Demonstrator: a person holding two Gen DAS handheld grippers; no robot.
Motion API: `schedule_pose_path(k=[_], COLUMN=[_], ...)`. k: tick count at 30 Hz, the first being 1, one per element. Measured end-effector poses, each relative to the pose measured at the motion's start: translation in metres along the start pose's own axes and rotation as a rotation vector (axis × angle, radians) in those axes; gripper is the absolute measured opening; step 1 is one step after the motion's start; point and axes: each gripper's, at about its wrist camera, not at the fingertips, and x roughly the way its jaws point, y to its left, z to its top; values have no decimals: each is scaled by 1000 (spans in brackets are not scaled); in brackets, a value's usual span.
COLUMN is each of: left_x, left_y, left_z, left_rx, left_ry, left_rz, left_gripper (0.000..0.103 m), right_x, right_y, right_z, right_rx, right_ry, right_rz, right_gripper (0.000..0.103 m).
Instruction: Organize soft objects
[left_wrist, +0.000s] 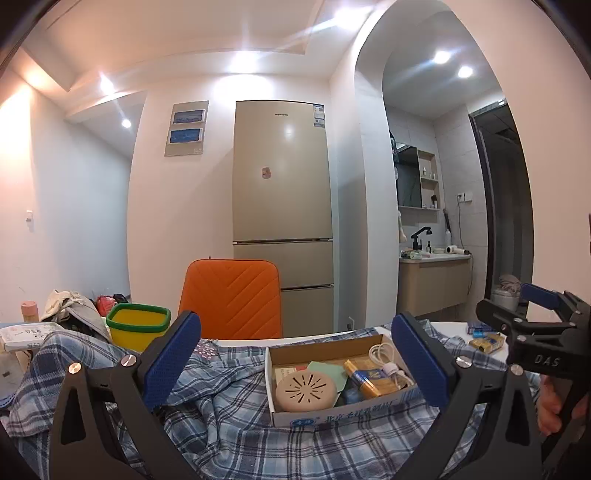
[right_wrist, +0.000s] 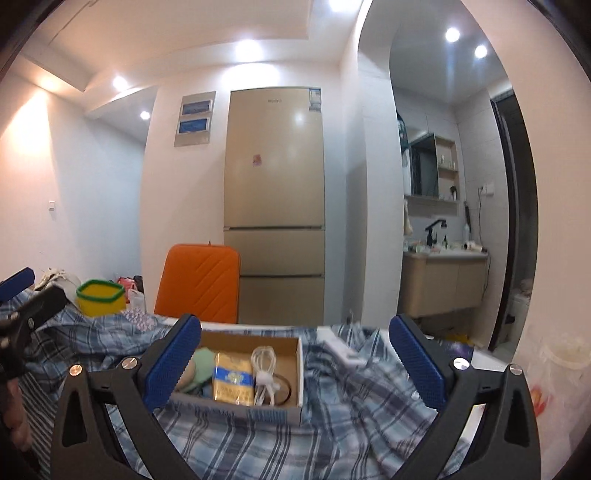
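Bright room, hard ceiling glare, heavy fisheye bend.
Recessed ceiling spotlights (left_wrist: 243, 62) flare into streaks at the top of the left view; the fridge door (left_wrist: 282, 170) carries soft reflections; frame corners go black, and the right view's lower right edge smears out of focus.

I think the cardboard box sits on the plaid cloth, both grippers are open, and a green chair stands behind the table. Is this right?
Not quite: the chair is orange, not green, as the left wrist view shows. The rest holds: the cardboard box sits on the plaid cloth, and the left gripper and right gripper have their jaws open.
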Motion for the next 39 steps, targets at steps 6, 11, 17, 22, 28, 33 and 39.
schedule_pose_path(k=[6,11,17,22,28,33,39], left_x=[9,3,0,-1,-1,-4,-4], left_y=[-2,8,8,9,5,3,1], left_z=[-8,-9,-9,-9,-9,-9,-9], left_rx=[10,-39,-38,-40,-27,-15,-8], left_ry=[42,19,2,-7,-9,-20,-20], left_rz=[-8,-2,9,16,18,11,12], left_gripper=[103,103,103,103,103,103,103], right_x=[1,2,4,3,3,3,3], right_y=[-6,-8,-7,-6,-6,-6,-6], right_z=[-9,-9,-9,-10,-11,-11,-10], right_rx=[8,15,14,18,16,18,17], right_ry=[-1,-2,6,-1,-1,-1,-2], right_rz=[17,17,21,15,14,15,14], right_gripper=[103,103,103,103,103,103,103])
